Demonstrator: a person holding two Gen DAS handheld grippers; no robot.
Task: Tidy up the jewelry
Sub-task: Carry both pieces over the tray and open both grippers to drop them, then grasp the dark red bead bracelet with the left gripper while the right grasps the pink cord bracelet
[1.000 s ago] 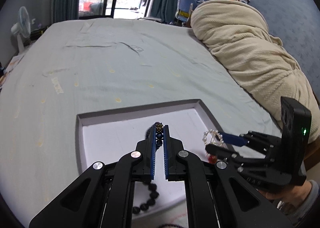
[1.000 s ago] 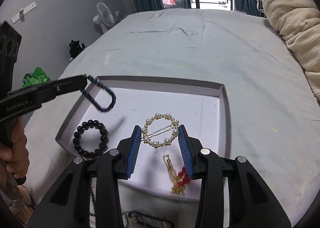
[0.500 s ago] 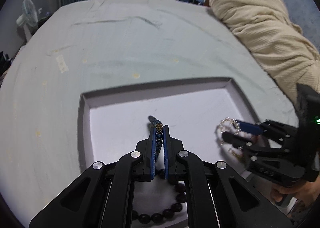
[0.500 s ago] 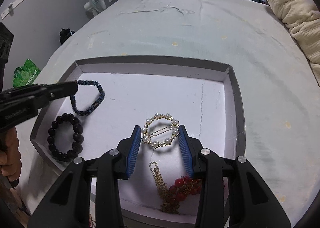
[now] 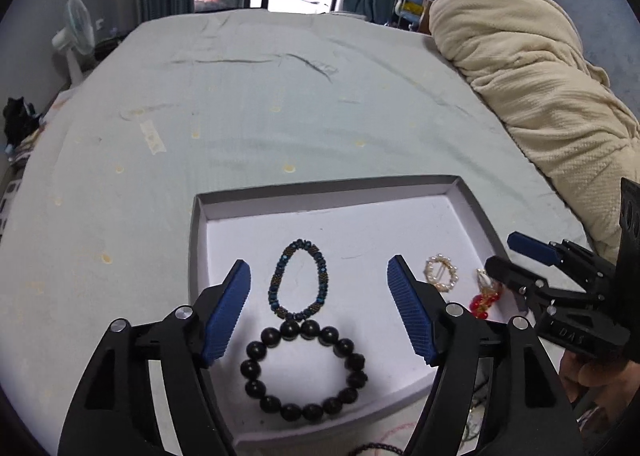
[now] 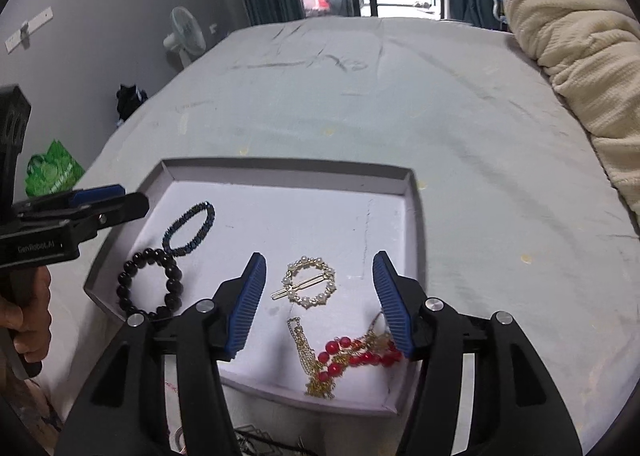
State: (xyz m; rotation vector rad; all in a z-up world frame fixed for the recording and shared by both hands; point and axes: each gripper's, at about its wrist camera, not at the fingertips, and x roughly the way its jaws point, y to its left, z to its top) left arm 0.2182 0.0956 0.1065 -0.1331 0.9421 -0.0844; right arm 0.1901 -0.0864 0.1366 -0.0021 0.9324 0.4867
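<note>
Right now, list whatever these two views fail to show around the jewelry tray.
- Tangled jewelry off the tray: right wrist view, cut by the bottom edge and finger frames.
- Dark beaded strand: left wrist view, cut by the bottom edge.
- Red-bead gold chain: its right end hidden behind the right gripper finger.
- Pearl hair clip: too small for detail in the left wrist view.

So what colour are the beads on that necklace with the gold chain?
Red beads on the necklace, clearest in the right wrist view.

The left gripper (image 6: 100, 202) body reads "GenRobot.AI".
</note>
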